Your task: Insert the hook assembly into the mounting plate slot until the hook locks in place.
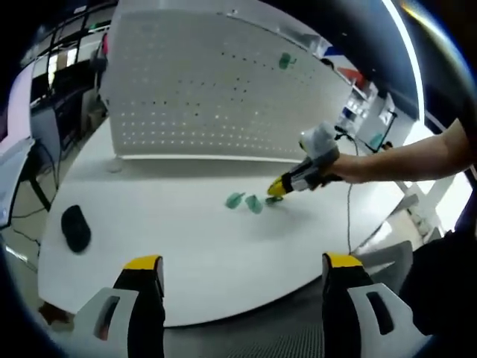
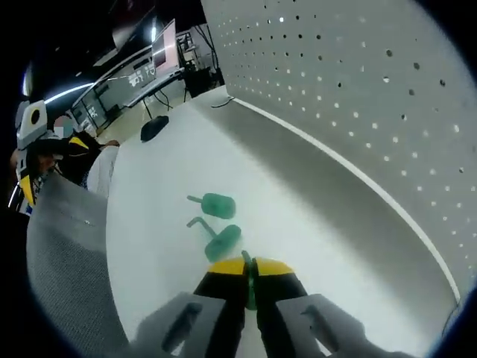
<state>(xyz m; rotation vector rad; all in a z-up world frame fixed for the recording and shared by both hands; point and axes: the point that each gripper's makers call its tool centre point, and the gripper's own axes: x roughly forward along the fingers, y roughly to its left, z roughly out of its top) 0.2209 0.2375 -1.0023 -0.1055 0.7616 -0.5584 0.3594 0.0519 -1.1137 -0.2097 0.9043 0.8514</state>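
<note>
- In the right gripper view, your right gripper [image 2: 250, 270] sits nearest, its yellow-tipped black jaws pressed together on a small green plastic hook [image 2: 249, 287], which shows as a thin green strip in the slit between them.
- Just beyond those tips, two more green plastic hooks with bent pegs lie on the white round table [image 2: 298, 216]: the nearer loose hook [image 2: 223, 241] almost touches the jaw tips, and the farther loose hook [image 2: 216, 203] lies just beside it.
- In the left gripper view, your left gripper [image 1: 242, 276] hangs over the near table edge with its yellow-tipped jaws spread wide apart and nothing between them.
- Past mid-table in that view, your right gripper shows at the end of your bare forearm [image 1: 417, 160], its tips down on the tabletop just beside the loose hooks.
- A black computer mouse [image 1: 75, 227] rests near the table's left edge, well apart from the hooks.
- Farthest back, the white perforated mounting plate [image 1: 223, 82] stands upright along the table's rear, with one green mounted hook [image 1: 285, 61] already fixed high on its face.
</note>
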